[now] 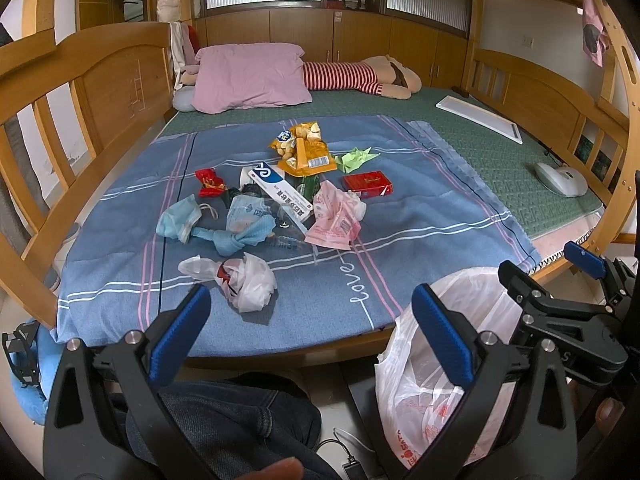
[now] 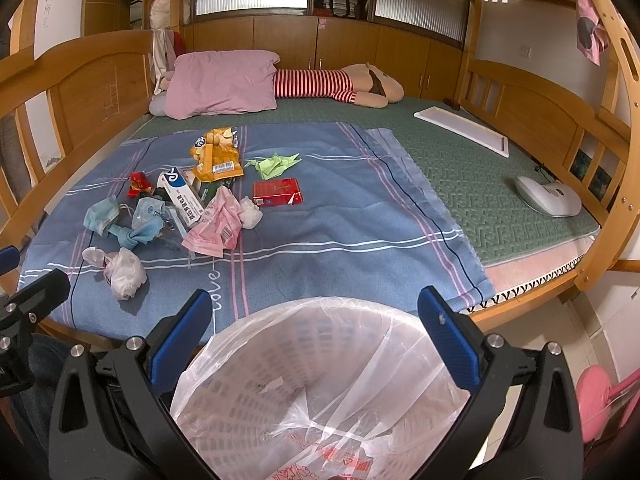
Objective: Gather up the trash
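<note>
- My left gripper (image 1: pixel 310 334) has its jaws spread wide with nothing between the blue pads; it hangs low in the left wrist frame, over the near edge of the blue sheet (image 1: pixel 400 216).
- My right gripper (image 2: pixel 316 340) is spread just as wide and empty, poised above the mouth of the bin (image 2: pixel 320 392), which fills the lower centre of the right wrist frame with its clear liner.
- The trash lies in one loose cluster on the sheet: centre of the left view, but left of centre in the right view.
- Nearest piece: the white bag (image 1: pixel 244 280), crumpled with a red mark, sits just above and between my left fingertips in the left frame. In the right view the same bag (image 2: pixel 120 272) is off at mid-left, well away from the right fingers.
- So my left hand looks the nearer one, and the reach is straight ahead along the fingers.
- The bag's long axis runs slantwise, upper left to lower right, so I judge my jaws would straddle it across the narrow way with little turning.
- Beyond it, higher in the left frame: blue masks (image 1: pixel 180 220), a pink wrapper (image 1: pixel 336 216), a toothpaste box (image 1: pixel 280 192), a red box (image 1: pixel 368 184), a yellow snack bag (image 1: pixel 304 152), green paper (image 1: pixel 354 159).
- In the left frame the bin (image 1: pixel 440 360) sits at lower right, beside the bed edge, so a carried piece would swing right and down.
- Nothing of the cluster seems to be in the bin yet, though a small scrap lies in the liner.
</note>
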The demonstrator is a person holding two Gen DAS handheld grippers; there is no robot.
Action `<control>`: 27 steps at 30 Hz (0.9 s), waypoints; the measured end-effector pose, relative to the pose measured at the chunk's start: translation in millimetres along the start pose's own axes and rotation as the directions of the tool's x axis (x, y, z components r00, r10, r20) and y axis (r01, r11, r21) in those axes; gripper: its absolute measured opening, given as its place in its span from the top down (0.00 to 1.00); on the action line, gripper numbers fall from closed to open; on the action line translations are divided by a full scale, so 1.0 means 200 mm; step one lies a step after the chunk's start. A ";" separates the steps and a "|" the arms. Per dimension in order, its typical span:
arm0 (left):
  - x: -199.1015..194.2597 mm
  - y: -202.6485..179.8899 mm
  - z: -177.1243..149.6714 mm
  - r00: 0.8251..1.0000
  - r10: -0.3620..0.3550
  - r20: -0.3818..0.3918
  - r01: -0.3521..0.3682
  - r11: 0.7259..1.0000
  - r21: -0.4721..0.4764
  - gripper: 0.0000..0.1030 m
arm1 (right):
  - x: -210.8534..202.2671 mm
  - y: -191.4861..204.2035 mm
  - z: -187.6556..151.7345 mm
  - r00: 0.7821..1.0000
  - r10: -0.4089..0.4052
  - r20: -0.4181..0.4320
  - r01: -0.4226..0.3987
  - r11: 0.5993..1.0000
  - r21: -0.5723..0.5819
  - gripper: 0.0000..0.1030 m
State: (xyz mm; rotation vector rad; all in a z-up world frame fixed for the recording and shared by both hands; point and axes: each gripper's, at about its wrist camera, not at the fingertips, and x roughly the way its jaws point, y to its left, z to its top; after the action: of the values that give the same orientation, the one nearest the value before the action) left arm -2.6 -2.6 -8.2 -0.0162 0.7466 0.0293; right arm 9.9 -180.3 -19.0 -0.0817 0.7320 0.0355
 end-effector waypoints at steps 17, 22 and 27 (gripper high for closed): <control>0.04 0.00 -0.02 1.000 -0.002 -0.019 0.002 1.000 -0.005 0.03 | 0.01 0.00 0.00 1.000 -0.004 -0.006 0.004 1.000 0.001 0.03; 0.08 0.08 0.00 1.000 0.016 -0.011 -0.016 1.000 -0.013 0.03 | 0.02 -0.02 -0.02 1.000 -0.024 0.005 0.024 1.000 -0.004 0.03; 0.36 0.55 0.06 0.986 -0.072 -0.151 0.042 0.980 -0.194 0.11 | -0.02 -0.10 0.02 0.994 -0.102 0.049 0.101 0.995 0.010 0.03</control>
State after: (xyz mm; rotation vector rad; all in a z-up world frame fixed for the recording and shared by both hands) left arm 54.9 108.8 -48.2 -0.2247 0.8987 0.0452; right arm 9.9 -200.0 -11.7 -0.1106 0.6780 -0.0621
